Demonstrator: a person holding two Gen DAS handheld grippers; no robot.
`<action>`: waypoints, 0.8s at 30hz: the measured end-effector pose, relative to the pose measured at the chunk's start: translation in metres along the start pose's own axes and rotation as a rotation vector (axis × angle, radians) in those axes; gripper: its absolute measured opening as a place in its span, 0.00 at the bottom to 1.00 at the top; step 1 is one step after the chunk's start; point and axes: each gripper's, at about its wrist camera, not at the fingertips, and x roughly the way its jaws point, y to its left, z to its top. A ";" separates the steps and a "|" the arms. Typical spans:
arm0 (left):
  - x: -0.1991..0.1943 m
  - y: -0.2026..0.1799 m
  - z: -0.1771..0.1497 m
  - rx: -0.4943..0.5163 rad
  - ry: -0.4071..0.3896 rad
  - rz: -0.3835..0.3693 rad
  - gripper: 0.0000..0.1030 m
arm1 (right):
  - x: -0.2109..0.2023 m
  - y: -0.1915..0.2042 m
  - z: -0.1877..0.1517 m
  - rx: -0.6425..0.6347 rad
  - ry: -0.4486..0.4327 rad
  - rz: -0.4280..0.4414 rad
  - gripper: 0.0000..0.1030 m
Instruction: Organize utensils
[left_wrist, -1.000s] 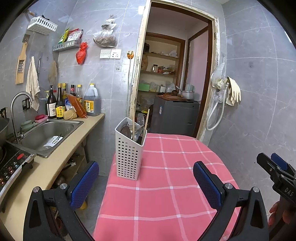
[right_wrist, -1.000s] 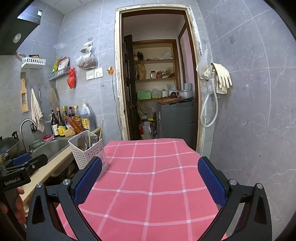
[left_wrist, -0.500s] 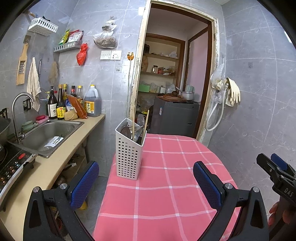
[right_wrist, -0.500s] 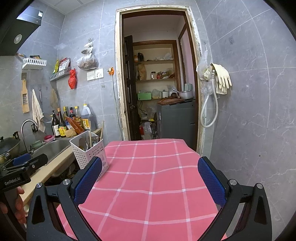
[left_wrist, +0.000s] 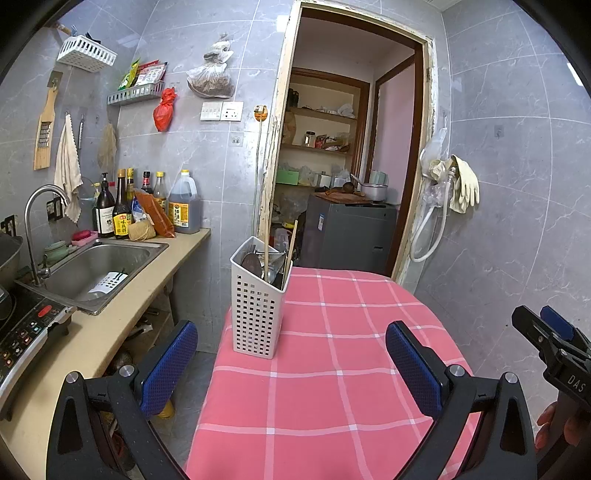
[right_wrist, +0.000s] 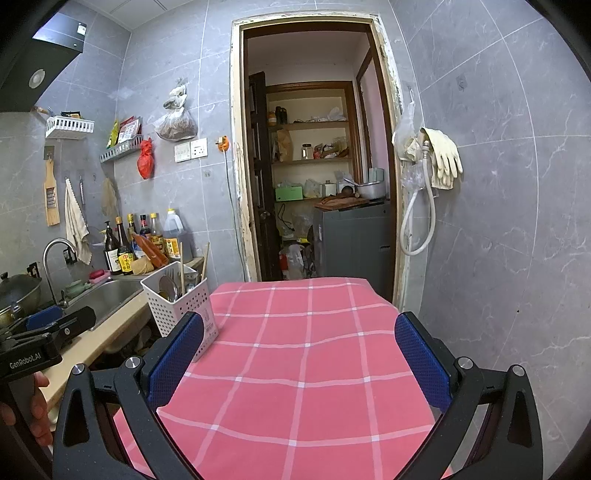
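A white perforated utensil holder (left_wrist: 258, 302) stands at the left edge of the pink checked table (left_wrist: 332, 369); spoons and chopsticks (left_wrist: 266, 243) stick up out of it. The same holder (right_wrist: 181, 302) shows in the right wrist view, partly behind my left blue pad. My left gripper (left_wrist: 291, 365) is open above the table's near part, nothing between its pads, the holder a little ahead and between them. My right gripper (right_wrist: 299, 358) is open too, over bare cloth, empty. Each gripper shows at the edge of the other's view.
A counter with a steel sink (left_wrist: 96, 266), tap, sauce bottles (left_wrist: 118, 210) and an induction hob (left_wrist: 22, 328) runs along the left. Behind the table is an open doorway (left_wrist: 347, 166) with shelves and a grey cabinet. Rubber gloves (left_wrist: 461, 181) hang on the right wall.
Both views have drifted very slightly; the holder and both grippers keep almost the same places. Nothing was taken hold of or let go.
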 end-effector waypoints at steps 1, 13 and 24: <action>0.000 0.000 0.000 0.000 0.000 0.001 1.00 | 0.000 0.000 0.000 -0.001 0.001 0.001 0.99; -0.003 -0.002 0.001 -0.008 0.013 0.013 1.00 | 0.001 0.000 0.000 -0.001 0.000 0.000 0.99; 0.006 -0.001 0.003 0.010 0.037 0.024 1.00 | 0.013 0.000 -0.001 -0.001 0.028 0.004 0.99</action>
